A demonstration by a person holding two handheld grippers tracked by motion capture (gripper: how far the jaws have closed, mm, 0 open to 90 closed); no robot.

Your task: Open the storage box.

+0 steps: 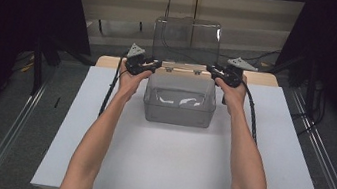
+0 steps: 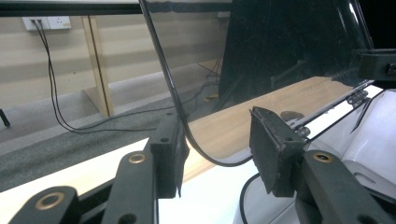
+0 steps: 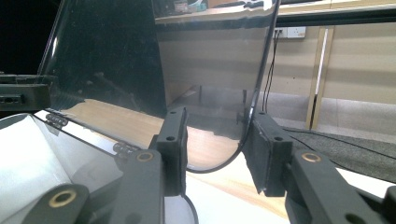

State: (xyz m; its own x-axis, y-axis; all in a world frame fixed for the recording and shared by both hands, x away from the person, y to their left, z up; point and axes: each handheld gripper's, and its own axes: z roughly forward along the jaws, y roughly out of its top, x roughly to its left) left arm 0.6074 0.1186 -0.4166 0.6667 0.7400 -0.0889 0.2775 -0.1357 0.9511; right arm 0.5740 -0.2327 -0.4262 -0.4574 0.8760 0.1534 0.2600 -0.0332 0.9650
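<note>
A clear plastic box [image 1: 178, 107] stands at the far middle of the white table top [image 1: 167, 160]. Its hinged clear lid [image 1: 187, 39] stands upright behind it. My left gripper [image 1: 155, 65] is at the lid's lower left corner and my right gripper [image 1: 212, 70] at its lower right corner. In the left gripper view my left gripper [image 2: 219, 154] is open, and the lid's curved edge [image 2: 173, 93] runs between its jaws against the left pad [image 2: 172, 154]. In the right gripper view my right gripper [image 3: 217, 149] is open too, with the lid's edge [image 3: 259, 79] close to the right pad [image 3: 264, 154].
Something white and crumpled [image 1: 180, 100] lies inside the box. A wooden strip [image 1: 260, 78] borders the table's far edge, just behind the lid's hinges [image 3: 122, 149]. Cables [image 2: 56, 93] trail across the floor beyond, and dark screens [image 1: 13, 0] stand at both sides.
</note>
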